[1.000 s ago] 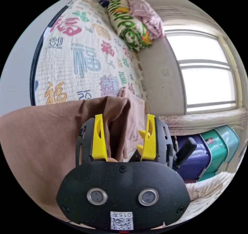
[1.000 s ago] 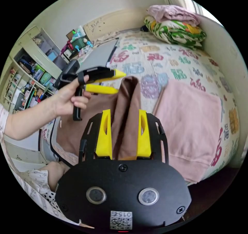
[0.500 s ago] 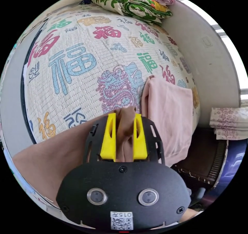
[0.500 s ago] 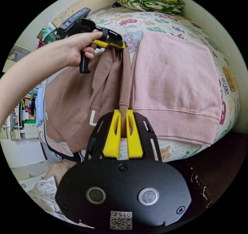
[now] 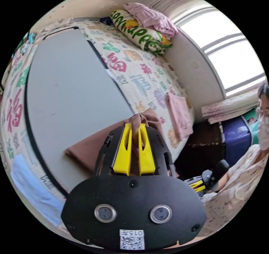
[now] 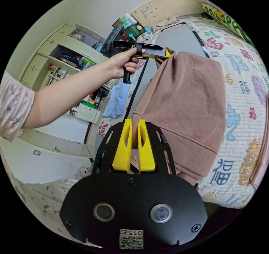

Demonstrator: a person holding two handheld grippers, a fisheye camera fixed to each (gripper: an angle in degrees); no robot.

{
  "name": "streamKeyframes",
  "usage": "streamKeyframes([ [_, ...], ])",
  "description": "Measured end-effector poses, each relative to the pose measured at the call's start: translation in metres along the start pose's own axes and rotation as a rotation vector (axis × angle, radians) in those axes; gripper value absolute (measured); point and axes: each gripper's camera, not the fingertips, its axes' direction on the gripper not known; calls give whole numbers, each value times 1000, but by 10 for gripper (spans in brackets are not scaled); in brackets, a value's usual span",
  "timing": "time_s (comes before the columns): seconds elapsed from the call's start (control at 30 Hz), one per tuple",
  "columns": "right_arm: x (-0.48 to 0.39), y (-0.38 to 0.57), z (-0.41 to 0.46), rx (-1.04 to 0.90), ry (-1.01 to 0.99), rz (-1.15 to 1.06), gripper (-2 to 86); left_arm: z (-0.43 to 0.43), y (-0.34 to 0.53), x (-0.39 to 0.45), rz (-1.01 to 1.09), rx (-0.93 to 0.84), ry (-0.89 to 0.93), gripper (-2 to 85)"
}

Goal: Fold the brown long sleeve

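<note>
Pinching a bunched edge of the brown long-sleeve top (image 5: 84, 153) between nearly closed yellow jaws, your left gripper (image 5: 134, 130) holds one end of it above the grey mat (image 5: 67, 97) on the patterned quilted bedspread (image 5: 145, 80). Your right gripper (image 6: 134, 126) is likewise clamped on the garment's near edge, so the brown cloth hangs spread between your two tongs, draping over the bed's edge. A folded pink garment (image 5: 179, 116) lies just beyond, probably a sweatshirt.
</note>
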Motion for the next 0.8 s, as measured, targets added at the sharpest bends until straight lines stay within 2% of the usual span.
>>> streamKeyframes([
  [0.13, 1, -7, 82, -103, -50, -135, 49, 13, 44, -54, -59, -25, -177, 18],
  [0.23, 36, -6, 72, -157, -146, -264, 48, 17, 71, -66, -114, -53, -286, 22],
  [0.33, 87, -14, 27, -135, -192, -291, 49, -9, 105, -76, -241, 90, -243, 41],
  [0.4, 127, -25, -2, -38, -134, -205, 62, -27, 127, -84, -317, 179, -201, 78],
  [0.53, 216, -55, -11, 65, 185, 40, 132, -43, 164, -99, -419, 270, -79, 162],
  [0.63, 266, -74, 18, 86, 192, 170, 161, -34, 174, -105, -427, 290, 62, 191],
  [0.8, 302, -97, 75, 2, 211, 235, 150, -4, 167, -98, -366, 198, 72, 173],
])
